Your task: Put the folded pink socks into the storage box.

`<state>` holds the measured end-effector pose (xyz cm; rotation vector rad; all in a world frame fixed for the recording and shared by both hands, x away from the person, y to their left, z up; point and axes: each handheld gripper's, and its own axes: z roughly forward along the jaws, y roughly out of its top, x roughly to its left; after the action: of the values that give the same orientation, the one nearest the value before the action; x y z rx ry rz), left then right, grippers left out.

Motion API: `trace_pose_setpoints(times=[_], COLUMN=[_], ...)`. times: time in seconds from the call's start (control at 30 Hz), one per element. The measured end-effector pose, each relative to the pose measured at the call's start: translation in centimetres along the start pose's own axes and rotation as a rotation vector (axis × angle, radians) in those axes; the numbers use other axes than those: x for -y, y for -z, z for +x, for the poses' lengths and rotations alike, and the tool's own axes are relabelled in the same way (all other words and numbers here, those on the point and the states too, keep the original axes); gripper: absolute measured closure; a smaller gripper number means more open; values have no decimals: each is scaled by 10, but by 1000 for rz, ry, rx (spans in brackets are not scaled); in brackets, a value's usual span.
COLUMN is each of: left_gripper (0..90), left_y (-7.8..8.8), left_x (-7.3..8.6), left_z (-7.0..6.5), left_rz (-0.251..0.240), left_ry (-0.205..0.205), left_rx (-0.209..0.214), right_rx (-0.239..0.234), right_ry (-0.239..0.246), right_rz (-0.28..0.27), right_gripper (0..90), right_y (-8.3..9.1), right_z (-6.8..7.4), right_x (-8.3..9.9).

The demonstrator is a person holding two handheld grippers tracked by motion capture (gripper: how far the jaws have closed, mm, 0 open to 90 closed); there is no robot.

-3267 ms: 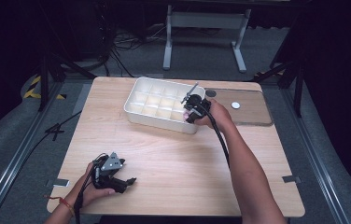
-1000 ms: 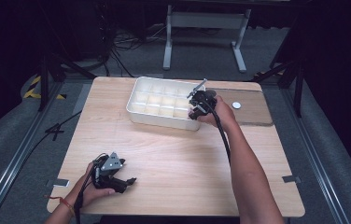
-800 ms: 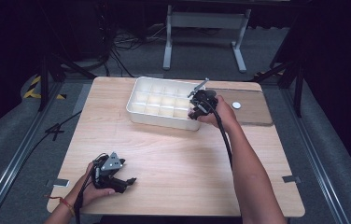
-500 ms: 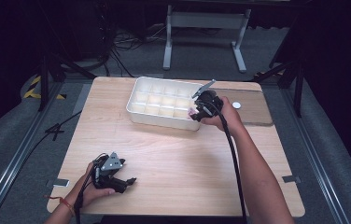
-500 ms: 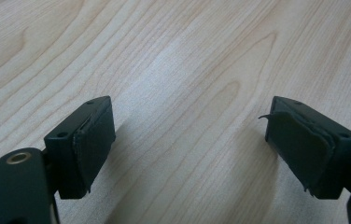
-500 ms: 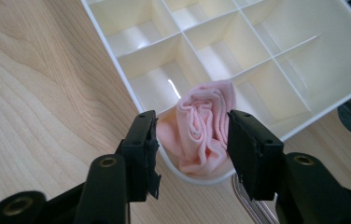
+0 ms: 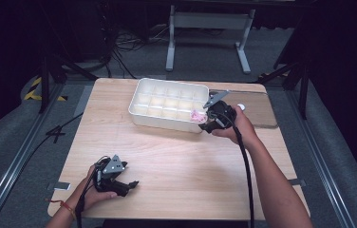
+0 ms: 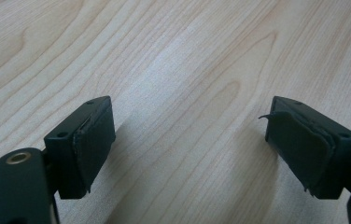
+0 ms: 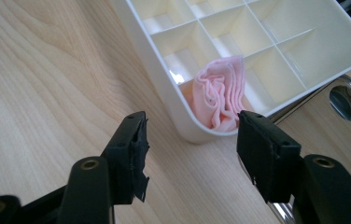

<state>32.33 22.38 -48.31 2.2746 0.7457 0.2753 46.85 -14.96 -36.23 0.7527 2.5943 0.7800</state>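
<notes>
A white tray (image 7: 167,121) with several compartments stands at the back middle of the wooden table. A folded pink cloth (image 7: 197,115) lies in its near right corner compartment (image 9: 222,95). My right gripper (image 7: 208,124) hovers just off that corner. Its jaws have just been opening and stand apart, clear of the cloth, with the tray's corner wall (image 9: 164,93) ahead of them (image 9: 192,154). My left gripper (image 7: 128,186) rests near the table's front left, open over bare wood (image 8: 190,149) with nothing between its pads.
A brownish glossy plate (image 7: 257,107) with a small round white knob (image 7: 241,106) lies right of the tray, close behind my right hand. A grey metal stand (image 7: 210,28) is on the floor beyond the table. Bare wood spans the table's middle and front.
My right hand has drawn back to the right, off the tray, and its jaws have spread. The pink cloth now lies free in the corner compartment. The left gripper has not moved.
</notes>
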Motion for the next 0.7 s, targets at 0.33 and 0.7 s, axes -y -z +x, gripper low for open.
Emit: trace_pose_setpoints(times=[0.33,0.7], left_gripper=[162,159], left_y=[0,0], left_x=[0,-1], left_z=[0,1], left_rz=[0,3], left_ry=[-1,-9], left_rx=[-1,-1], right_rx=[6,40], right_ry=[30,31], right_rz=[5,18], right_gripper=[412,360], right_y=[12,22], right_z=[12,20], right_x=[18,50])
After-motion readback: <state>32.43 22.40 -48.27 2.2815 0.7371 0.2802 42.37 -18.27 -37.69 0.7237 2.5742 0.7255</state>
